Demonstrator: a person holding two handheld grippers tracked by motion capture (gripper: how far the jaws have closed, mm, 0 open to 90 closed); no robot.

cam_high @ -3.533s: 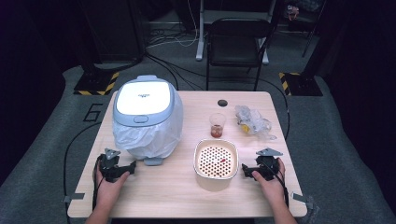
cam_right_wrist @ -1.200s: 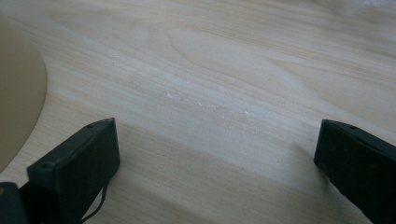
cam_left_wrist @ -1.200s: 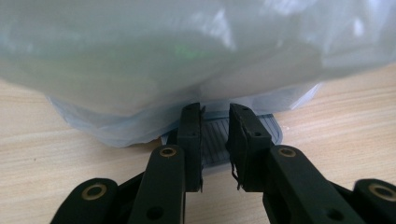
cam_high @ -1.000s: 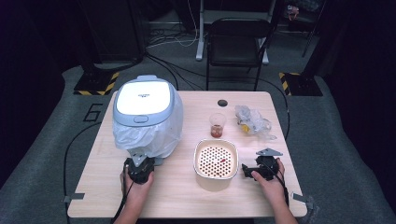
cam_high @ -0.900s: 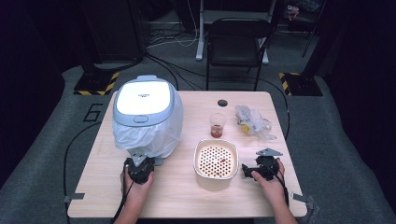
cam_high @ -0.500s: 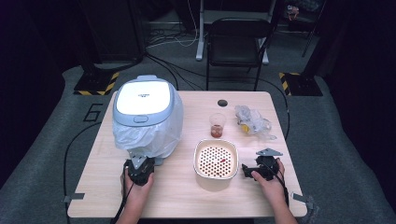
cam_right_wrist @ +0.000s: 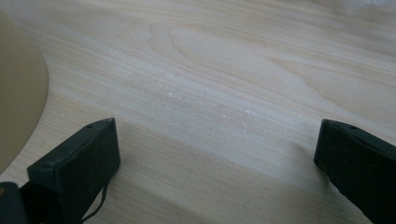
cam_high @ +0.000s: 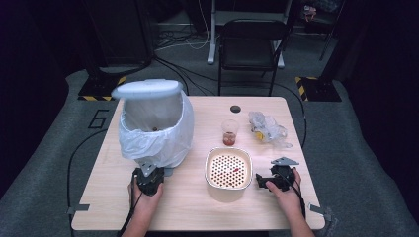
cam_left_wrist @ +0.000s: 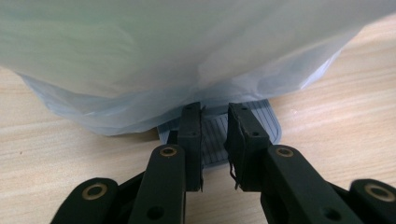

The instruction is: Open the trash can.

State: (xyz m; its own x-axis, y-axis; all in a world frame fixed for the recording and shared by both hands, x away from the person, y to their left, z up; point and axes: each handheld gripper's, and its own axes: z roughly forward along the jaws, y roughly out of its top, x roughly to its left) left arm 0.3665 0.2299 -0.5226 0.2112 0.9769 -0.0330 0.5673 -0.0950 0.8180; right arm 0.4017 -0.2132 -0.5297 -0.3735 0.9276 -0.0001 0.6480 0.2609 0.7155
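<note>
Pressing the bin's pedal point(cam_left_wrist: 243, 135), the left tongs point(cam_high: 148, 178) sit nearly closed, gripping nothing, at the bin's point(cam_high: 154, 129) six o'clock; its lid point(cam_high: 146, 89) stands open. Right tongs point(cam_high: 271, 180) rest wide open at the strainer's point(cam_high: 228, 169) three o'clock, apparently empty.

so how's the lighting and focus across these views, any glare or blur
High view: table brightly lit, room around it nearly black, bin lid washed out. Left gripper view: jaws sharp, bag soft and pale with glare. Right gripper view: wood grain clear, near jaws blurred, their shadows falling on the wood.
</note>
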